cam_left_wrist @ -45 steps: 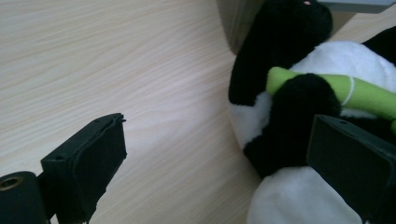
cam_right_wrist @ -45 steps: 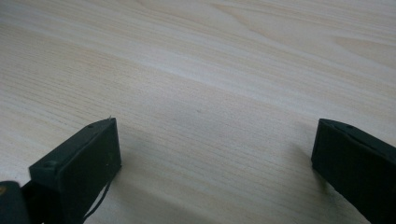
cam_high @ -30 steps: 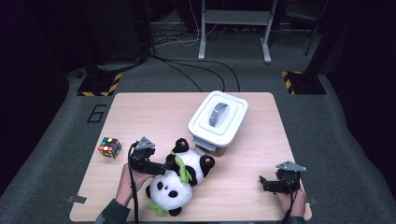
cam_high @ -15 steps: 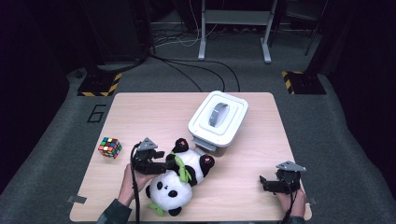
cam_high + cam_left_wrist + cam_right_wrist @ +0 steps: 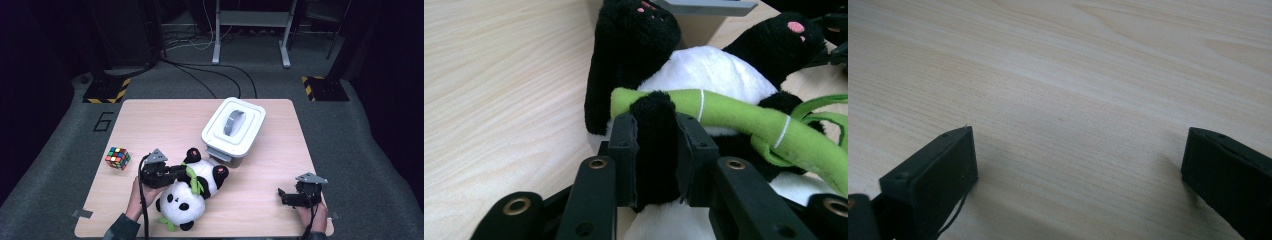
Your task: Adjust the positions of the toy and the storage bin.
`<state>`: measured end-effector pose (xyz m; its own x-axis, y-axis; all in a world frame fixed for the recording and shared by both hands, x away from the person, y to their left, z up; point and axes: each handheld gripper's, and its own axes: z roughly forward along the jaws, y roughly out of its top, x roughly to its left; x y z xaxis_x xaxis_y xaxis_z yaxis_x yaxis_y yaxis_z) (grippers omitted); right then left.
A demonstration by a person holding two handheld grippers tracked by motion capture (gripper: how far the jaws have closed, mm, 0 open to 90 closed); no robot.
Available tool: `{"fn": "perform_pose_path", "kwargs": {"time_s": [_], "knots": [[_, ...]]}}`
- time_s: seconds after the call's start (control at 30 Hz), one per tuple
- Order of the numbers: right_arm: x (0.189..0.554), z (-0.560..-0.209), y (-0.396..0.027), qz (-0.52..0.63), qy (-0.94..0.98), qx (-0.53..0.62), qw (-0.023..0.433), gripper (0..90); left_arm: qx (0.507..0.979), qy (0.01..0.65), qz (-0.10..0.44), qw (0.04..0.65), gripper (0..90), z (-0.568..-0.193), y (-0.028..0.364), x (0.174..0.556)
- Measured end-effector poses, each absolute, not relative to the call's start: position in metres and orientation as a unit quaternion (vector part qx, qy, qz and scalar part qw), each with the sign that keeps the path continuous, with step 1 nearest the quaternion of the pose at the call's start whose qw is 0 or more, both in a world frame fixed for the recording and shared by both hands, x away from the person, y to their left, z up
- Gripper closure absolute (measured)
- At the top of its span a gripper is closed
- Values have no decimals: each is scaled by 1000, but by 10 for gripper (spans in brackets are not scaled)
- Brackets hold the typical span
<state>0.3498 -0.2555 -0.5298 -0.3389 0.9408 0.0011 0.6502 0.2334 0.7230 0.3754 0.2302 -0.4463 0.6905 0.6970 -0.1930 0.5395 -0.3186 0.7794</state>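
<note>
Panda lies at the desk's near edge; your left gripper has just closed its fingers on a black paw, held level. Your right gripper rests wide open, empty. Floor marking reads "6".

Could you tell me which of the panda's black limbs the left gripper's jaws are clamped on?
The arm lying across the green bamboo stalk; its pink-padded feet lie free.

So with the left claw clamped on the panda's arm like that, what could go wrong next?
The left claw has just been closing and pinches only a thin black arm of the plush panda; lifted, the soft body may sag, swing or slip free. The white lidded box sits close behind its feet, so a swing could knock it.
</note>
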Motion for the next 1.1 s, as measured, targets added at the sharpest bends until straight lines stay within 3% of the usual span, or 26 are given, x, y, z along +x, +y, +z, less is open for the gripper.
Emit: {"fn": "perform_pose_path", "kwargs": {"time_s": [0.4, 1.1], "knots": [[350, -530, -255, 321, 752, 529, 225, 8, 804, 381, 100, 446, 765, -445, 239, 373], [350, -530, -255, 321, 752, 530, 225, 8, 774, 420, 131, 455, 770, -438, 289, 375]]}}
